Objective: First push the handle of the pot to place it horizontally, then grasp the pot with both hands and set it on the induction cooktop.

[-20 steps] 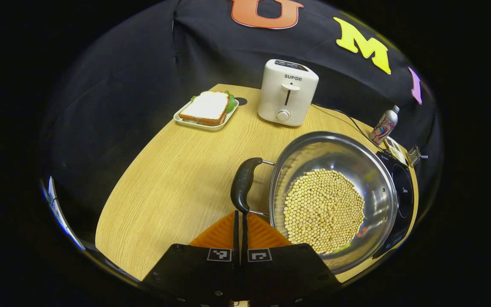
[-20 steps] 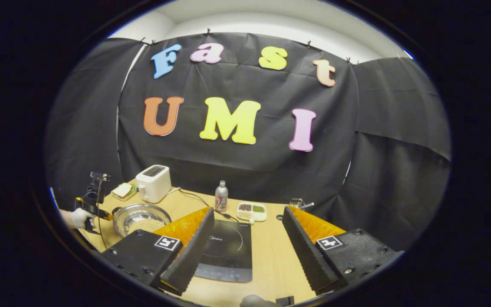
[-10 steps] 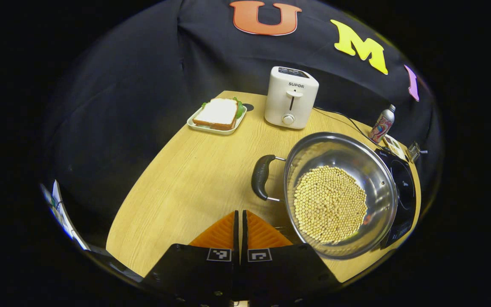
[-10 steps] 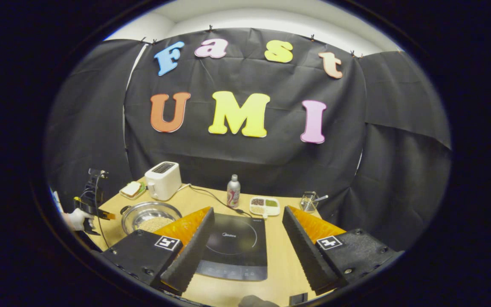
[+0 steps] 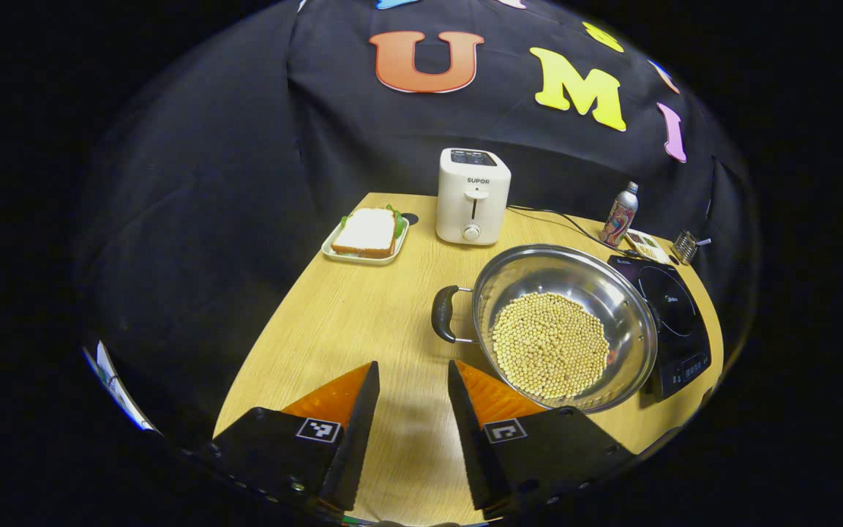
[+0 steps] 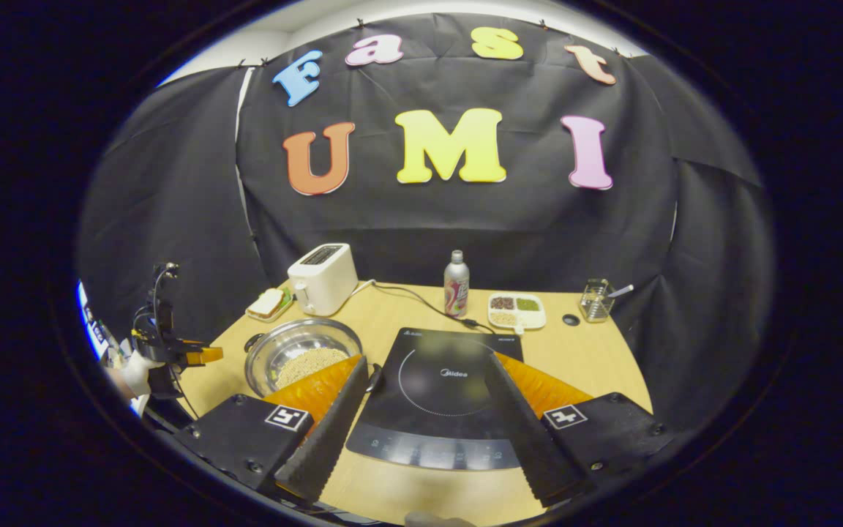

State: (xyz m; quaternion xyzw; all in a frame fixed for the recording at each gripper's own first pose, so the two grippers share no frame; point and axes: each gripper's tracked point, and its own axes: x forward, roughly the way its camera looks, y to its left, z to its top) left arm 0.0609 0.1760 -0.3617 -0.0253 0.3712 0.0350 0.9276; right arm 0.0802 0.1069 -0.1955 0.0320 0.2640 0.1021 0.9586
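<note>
On the wooden table [image 5: 334, 322], round steel pot [image 5: 615, 311] of beans [image 5: 549, 344].

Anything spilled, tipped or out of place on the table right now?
Nothing stands out. The pot sits level beside the cooktop, beans all inside. The toaster, bottle and sandwich tray stand undisturbed.

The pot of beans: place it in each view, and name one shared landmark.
Left gripper view: pot right of centre, beside the cooktop.
Right gripper view: pot lower left, left of the cooktop.
Shared landmark: white toaster behind the pot.
</note>
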